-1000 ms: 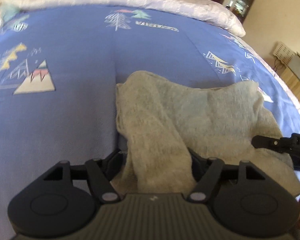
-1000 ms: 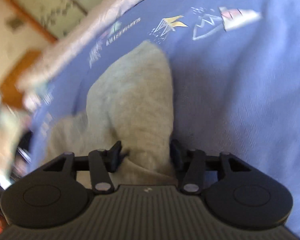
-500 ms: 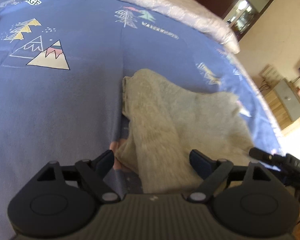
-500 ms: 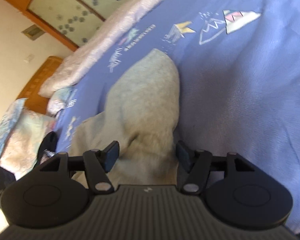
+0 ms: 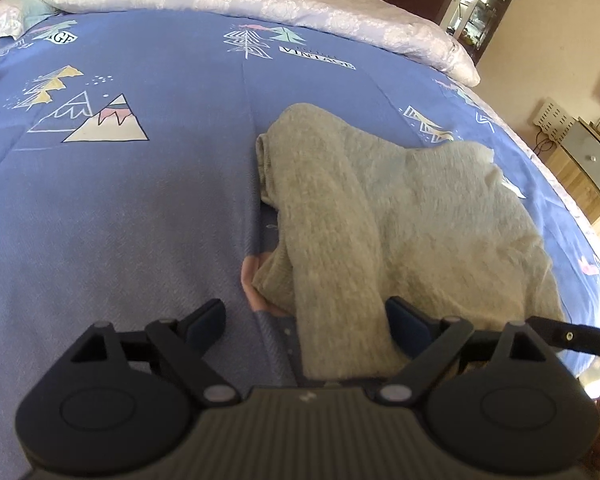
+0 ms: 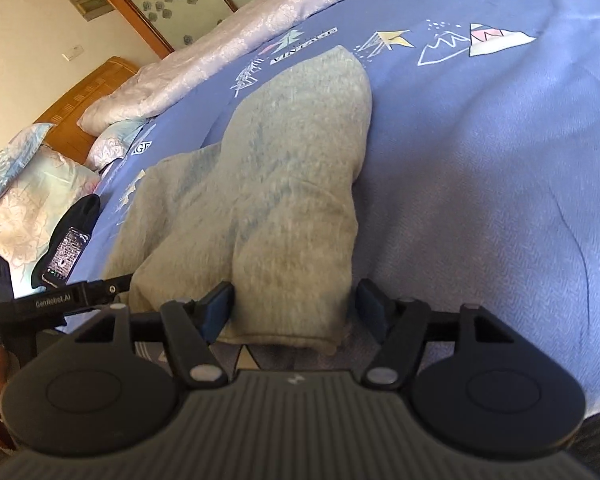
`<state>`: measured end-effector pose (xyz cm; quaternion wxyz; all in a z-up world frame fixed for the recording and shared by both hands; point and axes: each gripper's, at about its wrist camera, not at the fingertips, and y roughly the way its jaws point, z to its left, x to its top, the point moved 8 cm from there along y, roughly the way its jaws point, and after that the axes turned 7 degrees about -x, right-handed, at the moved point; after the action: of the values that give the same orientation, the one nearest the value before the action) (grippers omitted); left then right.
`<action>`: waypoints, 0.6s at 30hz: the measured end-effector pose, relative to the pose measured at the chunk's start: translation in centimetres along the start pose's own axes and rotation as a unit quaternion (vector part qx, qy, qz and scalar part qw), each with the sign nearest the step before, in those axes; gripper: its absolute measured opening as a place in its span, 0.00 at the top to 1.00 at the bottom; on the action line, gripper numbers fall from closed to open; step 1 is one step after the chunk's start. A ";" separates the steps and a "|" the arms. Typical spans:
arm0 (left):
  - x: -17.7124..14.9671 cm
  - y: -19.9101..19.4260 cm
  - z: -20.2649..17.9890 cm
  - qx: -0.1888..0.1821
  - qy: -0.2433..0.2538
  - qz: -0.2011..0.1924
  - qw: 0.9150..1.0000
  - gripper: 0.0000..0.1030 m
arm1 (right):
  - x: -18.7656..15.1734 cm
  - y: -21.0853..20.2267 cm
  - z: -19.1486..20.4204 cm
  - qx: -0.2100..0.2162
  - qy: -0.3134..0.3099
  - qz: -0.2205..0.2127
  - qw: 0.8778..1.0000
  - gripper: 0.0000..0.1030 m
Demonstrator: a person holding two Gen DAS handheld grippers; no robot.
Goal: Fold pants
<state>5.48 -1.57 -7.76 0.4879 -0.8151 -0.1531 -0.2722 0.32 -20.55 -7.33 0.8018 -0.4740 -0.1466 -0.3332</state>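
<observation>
The pants [image 5: 400, 216], grey and fleecy, are lying folded on the blue bed sheet [image 5: 120, 208], one leg end reaching back between the fingers of each gripper. The left gripper [image 5: 304, 318] is standing wide open, having just been opening; the cloth is lying against its right finger [image 5: 406, 318], well clear of the left one. The right gripper [image 6: 296, 304] is also standing open, its fingers just outside the leg's edges, not squeezing it. A phone [image 6: 66, 256] is lying beyond the right gripper's left finger.
</observation>
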 end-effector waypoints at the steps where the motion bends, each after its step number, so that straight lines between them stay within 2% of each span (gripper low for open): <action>1: 0.0 0.0 0.0 0.000 0.000 -0.002 1.000 0.12 | 0.1 0.1 0.0 0.000 0.004 0.001 1.000 0.32; 10: -0.5 -0.4 0.1 0.001 0.006 -0.012 1.000 0.12 | -0.6 -0.4 -0.6 0.002 0.024 -0.007 1.000 0.31; 18: -0.5 -0.4 0.1 0.002 0.002 -0.014 1.000 0.11 | -0.1 -0.7 -1.8 0.031 0.075 -0.006 0.997 0.29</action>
<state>4.87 -1.24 -7.82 0.4858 -0.8117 -0.1637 -0.2799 -0.40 -22.31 -7.89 0.8230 -0.4214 -0.0991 -0.3678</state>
